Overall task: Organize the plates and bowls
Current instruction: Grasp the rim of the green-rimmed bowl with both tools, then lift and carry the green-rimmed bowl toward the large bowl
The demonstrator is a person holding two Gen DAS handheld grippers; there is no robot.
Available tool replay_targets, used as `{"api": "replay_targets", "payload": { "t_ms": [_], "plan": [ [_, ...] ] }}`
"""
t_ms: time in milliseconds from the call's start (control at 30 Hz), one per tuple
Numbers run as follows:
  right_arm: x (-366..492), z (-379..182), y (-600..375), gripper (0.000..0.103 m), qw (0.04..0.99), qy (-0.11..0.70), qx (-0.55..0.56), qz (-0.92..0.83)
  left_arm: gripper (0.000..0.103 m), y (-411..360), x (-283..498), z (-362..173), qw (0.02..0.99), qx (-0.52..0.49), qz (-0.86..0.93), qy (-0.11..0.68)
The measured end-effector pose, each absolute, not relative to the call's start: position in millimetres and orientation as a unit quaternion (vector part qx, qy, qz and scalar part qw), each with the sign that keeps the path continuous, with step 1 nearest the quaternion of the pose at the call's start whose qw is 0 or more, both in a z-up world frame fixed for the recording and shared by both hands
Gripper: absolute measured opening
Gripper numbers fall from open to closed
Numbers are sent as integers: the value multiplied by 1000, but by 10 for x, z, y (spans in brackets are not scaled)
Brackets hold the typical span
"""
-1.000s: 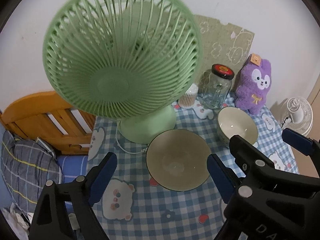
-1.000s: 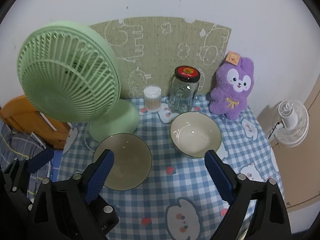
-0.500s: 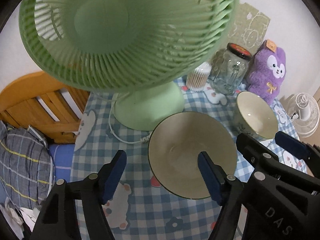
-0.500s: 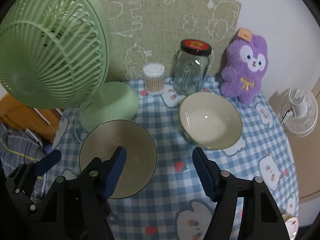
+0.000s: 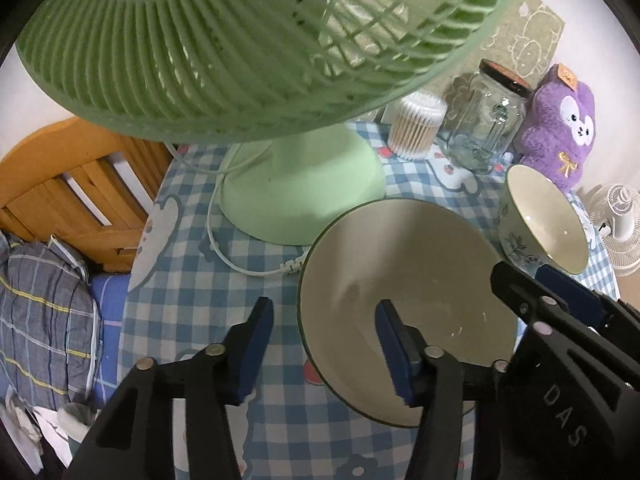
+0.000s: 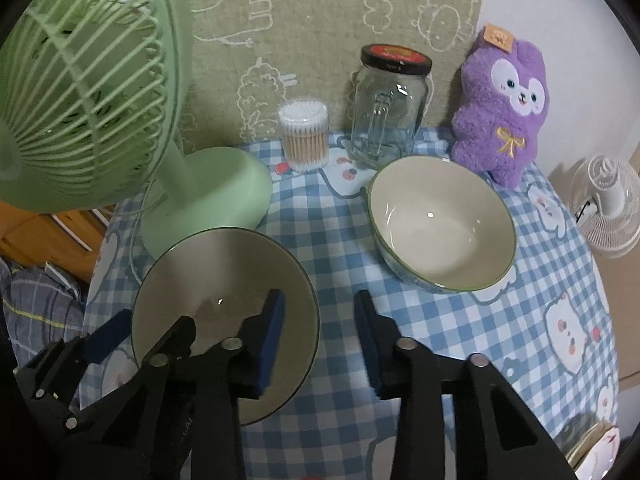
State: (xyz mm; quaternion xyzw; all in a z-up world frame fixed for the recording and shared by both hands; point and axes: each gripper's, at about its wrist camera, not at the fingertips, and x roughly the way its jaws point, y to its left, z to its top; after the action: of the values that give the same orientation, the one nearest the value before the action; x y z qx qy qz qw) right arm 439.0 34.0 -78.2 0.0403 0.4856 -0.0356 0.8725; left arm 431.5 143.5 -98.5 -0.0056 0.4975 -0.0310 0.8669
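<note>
The left gripper is straddling the near-left rim of the plate, and the right gripper is straddling its right rim; both pairs of jaws have just been closing but are standing apart, not yet pressing. The plate is lying near the fan base, with the bowl far right. If 1 pad is closing off the rim, the plate risks tipping onto the fan cord.
</note>
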Motion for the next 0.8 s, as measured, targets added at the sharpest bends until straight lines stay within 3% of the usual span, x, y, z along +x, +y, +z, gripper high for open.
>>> {"api": "replay_targets", "payload": {
  "t_ms": [467, 600, 800],
  "plan": [
    [4468, -880, 381, 14, 870, 491, 27, -32, 24, 1421, 4398, -1095, 861, -7, -42, 507],
    [4488, -908, 411, 13, 866, 498, 24, -29, 18, 1435, 4406, -1109, 859, -2, -40, 510],
    [4520, -938, 423, 13, 863, 504, 19, -28, 17, 1415, 4416, -1133, 856, 2, -39, 516]
  ]
}}
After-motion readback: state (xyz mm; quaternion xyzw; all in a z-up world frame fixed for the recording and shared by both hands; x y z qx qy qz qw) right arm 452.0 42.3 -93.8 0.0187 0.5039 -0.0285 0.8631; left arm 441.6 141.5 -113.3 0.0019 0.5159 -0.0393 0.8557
